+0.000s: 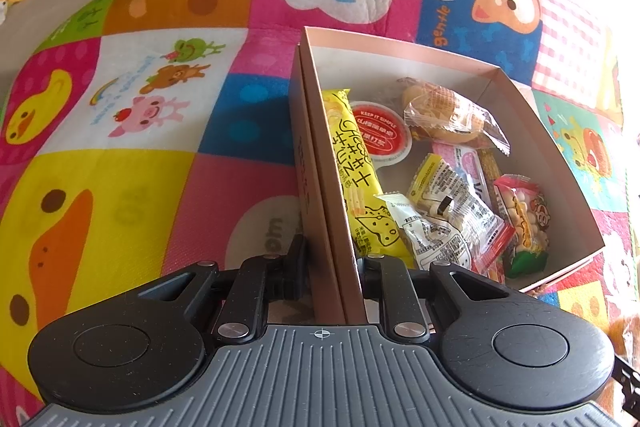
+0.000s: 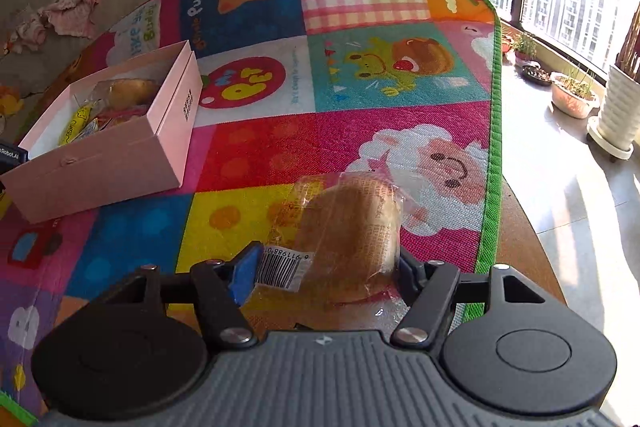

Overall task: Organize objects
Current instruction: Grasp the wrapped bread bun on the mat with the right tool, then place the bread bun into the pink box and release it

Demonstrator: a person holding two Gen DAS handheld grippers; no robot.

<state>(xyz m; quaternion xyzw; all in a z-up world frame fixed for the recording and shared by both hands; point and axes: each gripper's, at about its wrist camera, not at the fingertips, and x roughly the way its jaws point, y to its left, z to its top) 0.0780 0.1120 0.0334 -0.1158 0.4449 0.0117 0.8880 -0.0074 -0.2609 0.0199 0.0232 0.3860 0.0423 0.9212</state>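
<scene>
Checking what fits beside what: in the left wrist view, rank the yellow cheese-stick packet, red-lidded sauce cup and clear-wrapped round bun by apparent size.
1. Yellow cheese-stick packet, longest by far.
2 and 3. Clear-wrapped round bun and red-lidded sauce cup look alike; the bun lies farther from the camera, so I will not rank them.

Cartoon play mat (image 2: 360,99) bearing pink box (image 2: 120,155), wrapped bun (image 2: 348,223)

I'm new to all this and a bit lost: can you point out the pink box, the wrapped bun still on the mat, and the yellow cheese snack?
pink box (image 2: 120,163), right wrist view, near side wall.
wrapped bun (image 2: 352,227), right wrist view, top.
yellow cheese snack (image 1: 352,163), left wrist view, wrapper middle.
</scene>
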